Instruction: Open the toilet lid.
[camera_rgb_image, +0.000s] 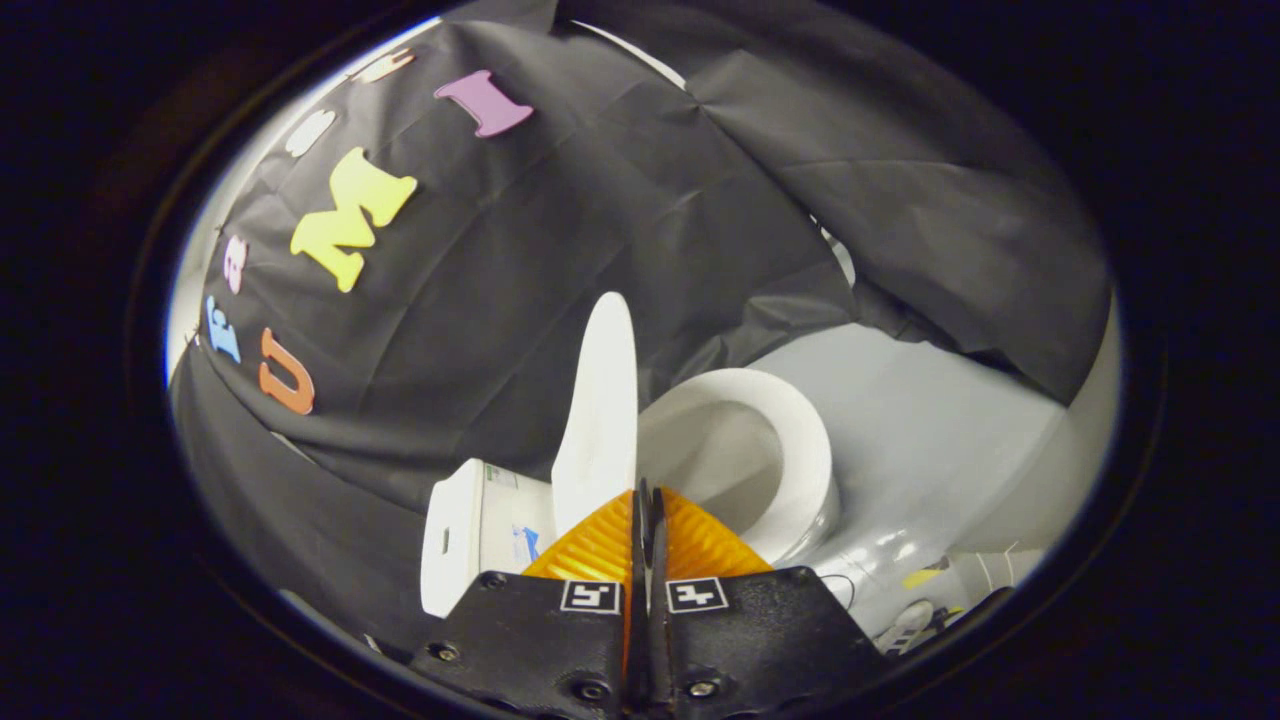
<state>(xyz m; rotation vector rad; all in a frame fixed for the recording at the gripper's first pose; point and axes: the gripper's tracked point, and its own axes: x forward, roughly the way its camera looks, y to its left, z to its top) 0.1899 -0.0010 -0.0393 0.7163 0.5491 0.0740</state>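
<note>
No readable text anywhere. Two square black-and-white coded markers on gripper (647, 500), one per finger mount, patterns only, no letters. Small sticker with green print and blue mark on toilet tank (480, 530), too small and blurred to read.

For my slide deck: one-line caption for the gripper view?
Shut gripper just before the raised toilet lid, open bowl beyond its fingers.

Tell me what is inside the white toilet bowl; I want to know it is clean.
The white toilet bowl shows a smooth pale inner wall under its rim, with the raised white lid beside it. The shut gripper and its orange fingers cover the bowl's lower part, so its bottom cannot be seen.
</note>
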